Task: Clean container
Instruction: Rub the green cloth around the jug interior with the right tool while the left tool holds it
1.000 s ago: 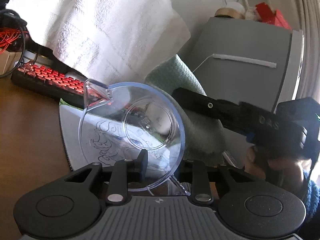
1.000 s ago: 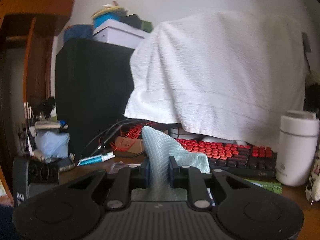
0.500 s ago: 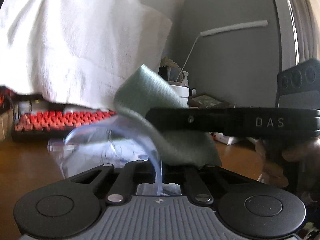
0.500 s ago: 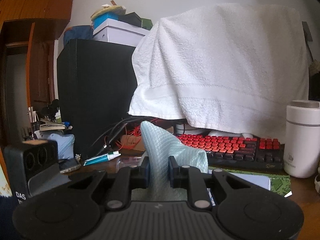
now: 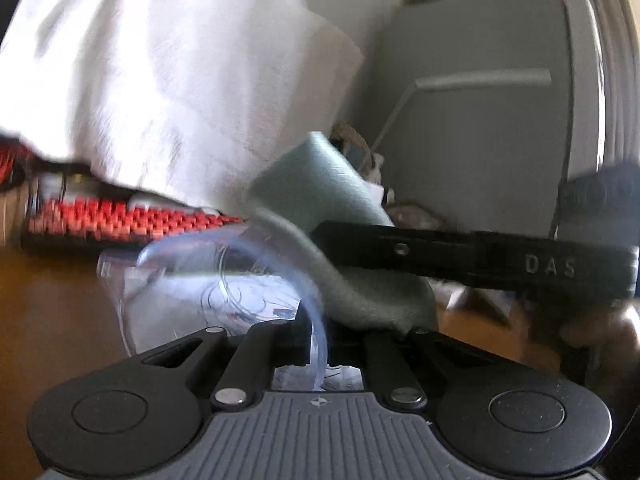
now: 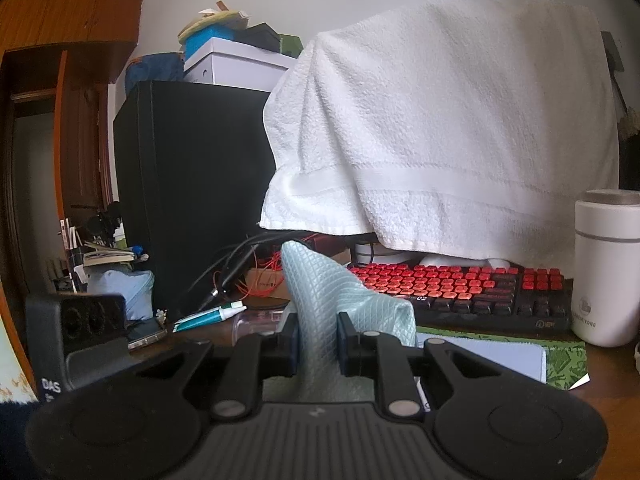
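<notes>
The left tongs [image 5: 316, 344] pinch the clear container [image 5: 224, 280] by its thin rim, held above the bench; the right tongs [image 6: 318, 344] clamp the green cloth [image 6: 340, 300] at 3 o'clock. Hard wiping could twist that slick rim loose

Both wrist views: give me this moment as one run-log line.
phase: wiping | left gripper: shut on clear container rim | right gripper: shut on teal cloth | cloth against container | left view blurred
</notes>
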